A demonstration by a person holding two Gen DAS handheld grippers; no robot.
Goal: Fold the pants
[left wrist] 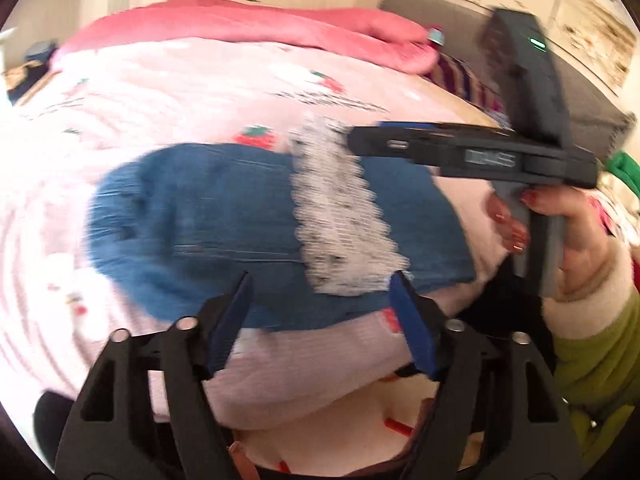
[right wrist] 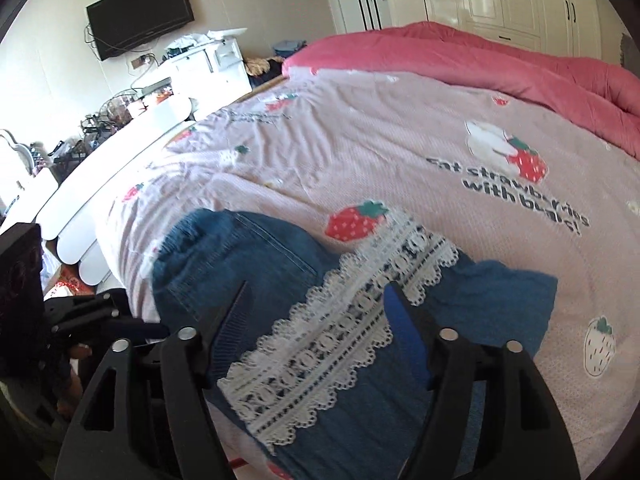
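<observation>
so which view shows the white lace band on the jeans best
The right wrist view: the lace band is sharp, its scalloped edges and pattern clear across the jeans. The left wrist view shows it motion-blurred.

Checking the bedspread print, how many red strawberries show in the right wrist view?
5 at least: one beside the jeans, one by the lettering, smaller ones toward the far-left edge; others may be hidden.

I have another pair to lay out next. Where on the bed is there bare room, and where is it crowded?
The bedspread lies bare between the folded jeans and the red quilt bunched along the far edge, and also right of the jeans. The near edge is crowded: jeans with their lace band, the left gripper and the right gripper.
</observation>
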